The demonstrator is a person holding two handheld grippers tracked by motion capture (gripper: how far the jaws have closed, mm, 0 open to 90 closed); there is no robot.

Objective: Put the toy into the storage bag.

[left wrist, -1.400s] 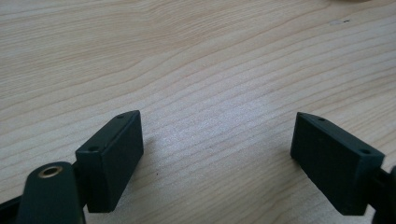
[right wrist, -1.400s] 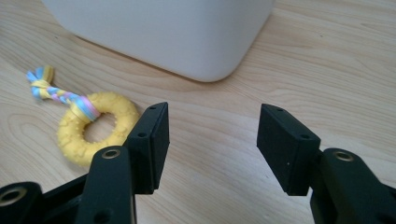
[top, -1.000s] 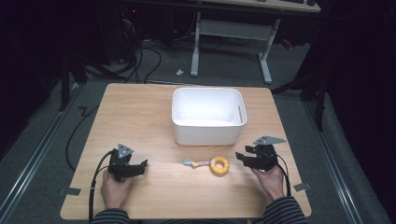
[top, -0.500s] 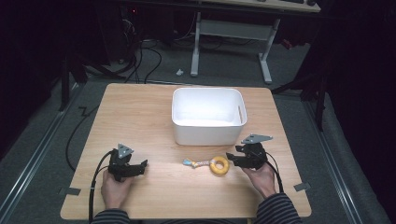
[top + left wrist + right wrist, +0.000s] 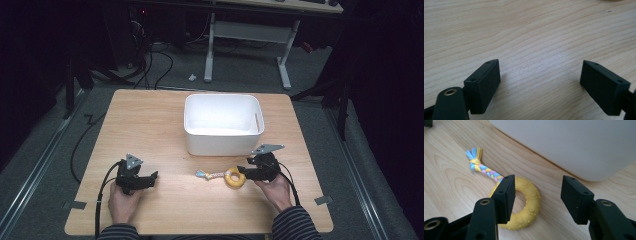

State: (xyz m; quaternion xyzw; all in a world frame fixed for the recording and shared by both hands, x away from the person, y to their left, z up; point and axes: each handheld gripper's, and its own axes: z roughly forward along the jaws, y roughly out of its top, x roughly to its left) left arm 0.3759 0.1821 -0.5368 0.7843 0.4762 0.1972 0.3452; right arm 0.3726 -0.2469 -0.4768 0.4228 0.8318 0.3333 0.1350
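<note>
Yellow ring toy (image 5: 527,203) with braided tail (image 5: 484,168) lying flat on wooden table (image 5: 165,125), just in front of white bin (image 5: 222,122). Right gripper (image 5: 536,195) hovering over ring, jaws apart, gripping nothing. Left gripper (image 5: 540,82) resting well apart, jaws gaping wide.

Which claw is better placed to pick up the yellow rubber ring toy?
Right. The right claw sits open right beside the yellow rubber ring toy with its braided rope tail, while the left claw rests far off over bare wooden table.
</note>
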